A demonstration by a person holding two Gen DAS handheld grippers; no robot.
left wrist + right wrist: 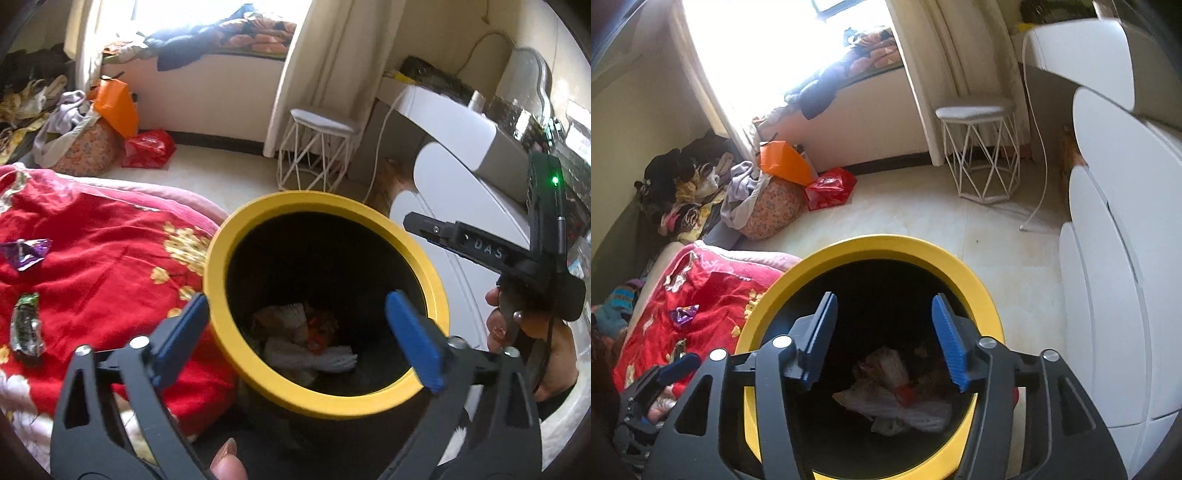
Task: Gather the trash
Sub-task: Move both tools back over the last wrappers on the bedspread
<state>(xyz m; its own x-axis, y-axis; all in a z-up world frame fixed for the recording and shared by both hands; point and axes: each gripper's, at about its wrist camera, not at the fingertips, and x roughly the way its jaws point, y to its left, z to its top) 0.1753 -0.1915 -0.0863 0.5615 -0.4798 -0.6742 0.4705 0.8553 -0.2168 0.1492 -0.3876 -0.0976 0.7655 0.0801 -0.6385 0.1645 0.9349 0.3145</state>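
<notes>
A black bin with a yellow rim [314, 201] [886, 247] stands beside the bed, and crumpled trash [306, 339] [890, 391] lies at its bottom. My left gripper [295, 306] hangs open over the bin's mouth with nothing between its blue pads. My right gripper [884, 301] is also open and empty above the bin. On the red blanket [110, 240] lie a purple wrapper [26, 251] [683, 314] and a green-silver wrapper [26, 325]. A silvery scrap [677, 278] lies farther back on the blanket.
A white wire stool [317, 147] [979, 155] stands on the pale floor. White rounded furniture [1115, 258] lines the right side. An orange bag [783, 162], a red bag [831, 188] and a heap of clothes [683, 184] sit by the window wall.
</notes>
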